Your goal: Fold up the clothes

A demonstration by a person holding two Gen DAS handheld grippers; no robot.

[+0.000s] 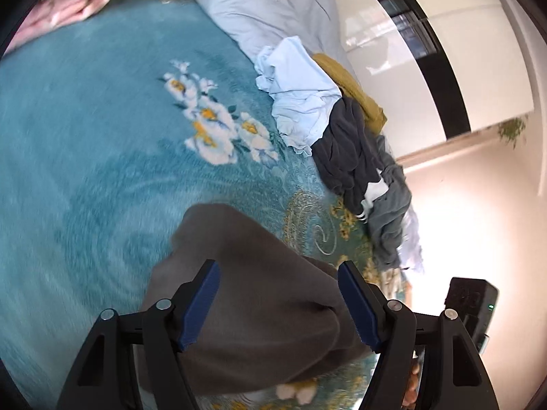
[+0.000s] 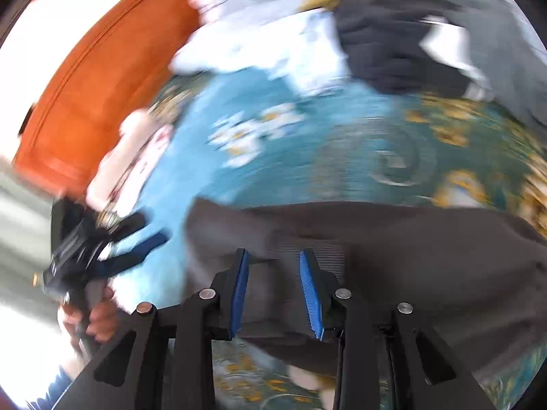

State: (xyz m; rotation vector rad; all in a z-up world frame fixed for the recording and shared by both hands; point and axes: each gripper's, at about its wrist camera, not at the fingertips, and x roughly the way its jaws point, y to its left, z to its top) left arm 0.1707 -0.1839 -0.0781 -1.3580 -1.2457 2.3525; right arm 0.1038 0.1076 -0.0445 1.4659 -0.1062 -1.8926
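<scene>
My right camera picture is very smeared by motion blur. My left one is sharper, with soft edges. Bright daylight washes out the pale floor [image 1: 478, 239]. Both round pictures bend at the edges.

A teal bedspread [image 1: 85, 157] with a cluster of white and yellow flowers [image 1: 218, 126] fills most of the left wrist frame, gold paisley along its lower right. A pale blue-grey duvet [image 1: 259, 3] lies bunched at top centre. An orange-brown wooden headboard [image 2: 102, 78] arcs across the upper left of the blurred right wrist frame. White wall [image 1: 478, 68] with a black vertical band [image 1: 441, 78] stands at right.
</scene>
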